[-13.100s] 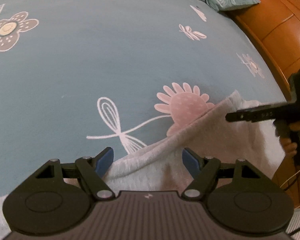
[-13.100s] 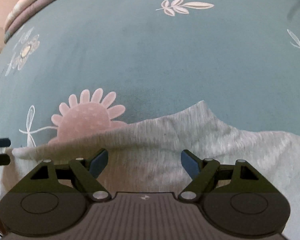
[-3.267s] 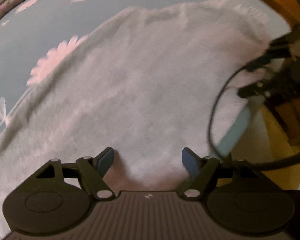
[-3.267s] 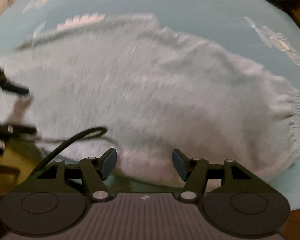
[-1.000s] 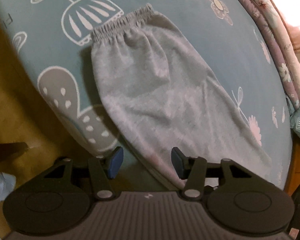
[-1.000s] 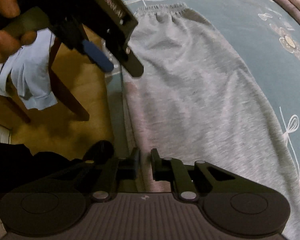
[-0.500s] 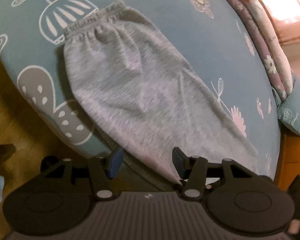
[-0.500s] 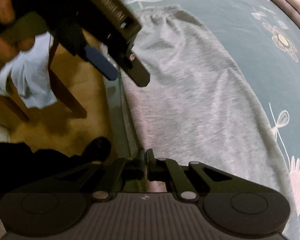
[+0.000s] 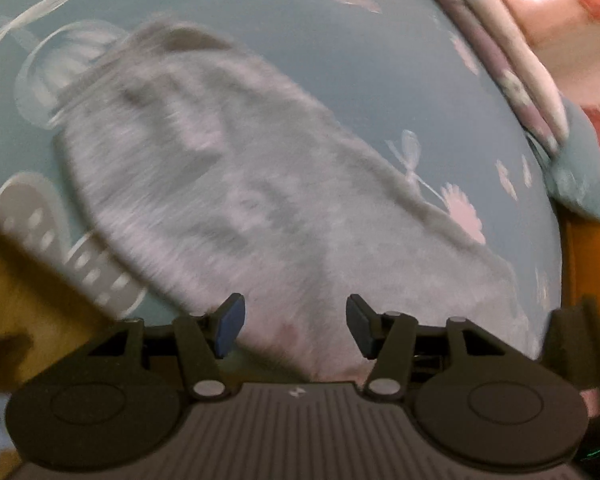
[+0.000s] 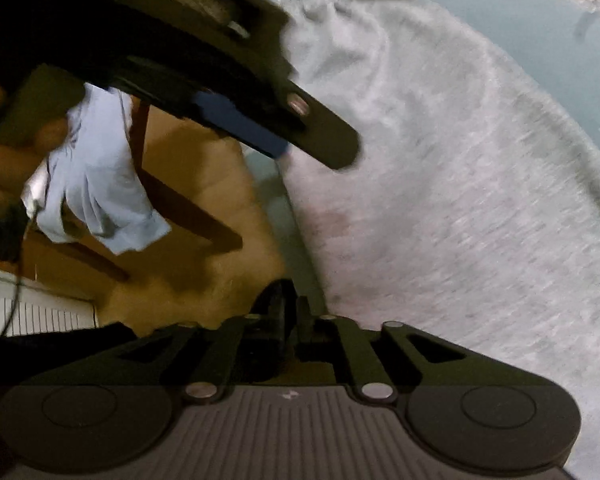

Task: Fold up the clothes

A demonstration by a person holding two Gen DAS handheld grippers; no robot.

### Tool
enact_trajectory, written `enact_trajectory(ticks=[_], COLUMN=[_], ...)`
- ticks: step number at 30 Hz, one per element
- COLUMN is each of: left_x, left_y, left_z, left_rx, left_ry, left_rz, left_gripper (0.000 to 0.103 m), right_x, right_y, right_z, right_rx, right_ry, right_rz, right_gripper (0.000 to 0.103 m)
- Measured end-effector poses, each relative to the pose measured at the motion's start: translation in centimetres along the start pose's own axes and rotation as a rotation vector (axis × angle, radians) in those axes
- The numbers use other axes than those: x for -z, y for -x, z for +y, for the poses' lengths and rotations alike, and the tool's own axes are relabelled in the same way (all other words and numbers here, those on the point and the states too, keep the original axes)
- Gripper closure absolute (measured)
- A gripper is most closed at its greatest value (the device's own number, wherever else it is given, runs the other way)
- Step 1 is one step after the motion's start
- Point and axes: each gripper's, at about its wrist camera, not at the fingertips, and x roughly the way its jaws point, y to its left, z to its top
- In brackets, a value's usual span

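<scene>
A grey garment with an elastic waistband point(image 9: 260, 184) lies flat on the teal flowered bedsheet point(image 9: 340, 52). My left gripper point(image 9: 292, 328) is open, its blue-padded fingers over the garment's near edge. My right gripper point(image 10: 290, 316) is shut at the bed's edge, next to the garment point(image 10: 460, 184); whether it pinches the cloth is hidden. The left gripper point(image 10: 268, 132) also shows in the right wrist view, over the garment's edge near the waistband. Both views are motion-blurred.
A pink striped quilt roll point(image 9: 512, 68) and a teal pillow point(image 9: 580, 184) lie at the bed's far side by a wooden headboard. Beside the bed is a wooden floor point(image 10: 188, 184) with a chair holding a light blue cloth point(image 10: 96, 184).
The right gripper went from nearly shut to fully shut at the bed's edge. The left gripper stayed open and moved in closer over the garment's near edge.
</scene>
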Motion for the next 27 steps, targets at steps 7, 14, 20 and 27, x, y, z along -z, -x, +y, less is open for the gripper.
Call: enact_trajectory(ticks=[7, 14, 20, 27], left_x=[0.2, -0.5, -4.2, -4.6], left_y=[-2.5, 0.6, 0.6, 1.7], left_z=[0.3, 1.4, 0.0, 4.2], left_rx=[-0.103, -0.196, -0.189, -0.406], left_ry=[-0.177, -0.161, -0.242, -0.139], left_rz=[0.005, 0.028, -0.141, -0.142], left_gripper=[0.05, 0.056, 0.039, 0.041], right_x=[1.4, 3.3, 3.9, 4.6], right_y=[3.6, 3.9, 3.2, 2.6], right_z=[-4.0, -6.6, -7.0, -7.5], right_rx=[0.134, 0.236, 0.253, 0.262], right_ry=[-0.152, -0.245, -0.321, -0.372], right_rz=[-0.035, -0.028, -0.058, -0.061], right_gripper=[0.08, 0.07, 0.061, 0.054])
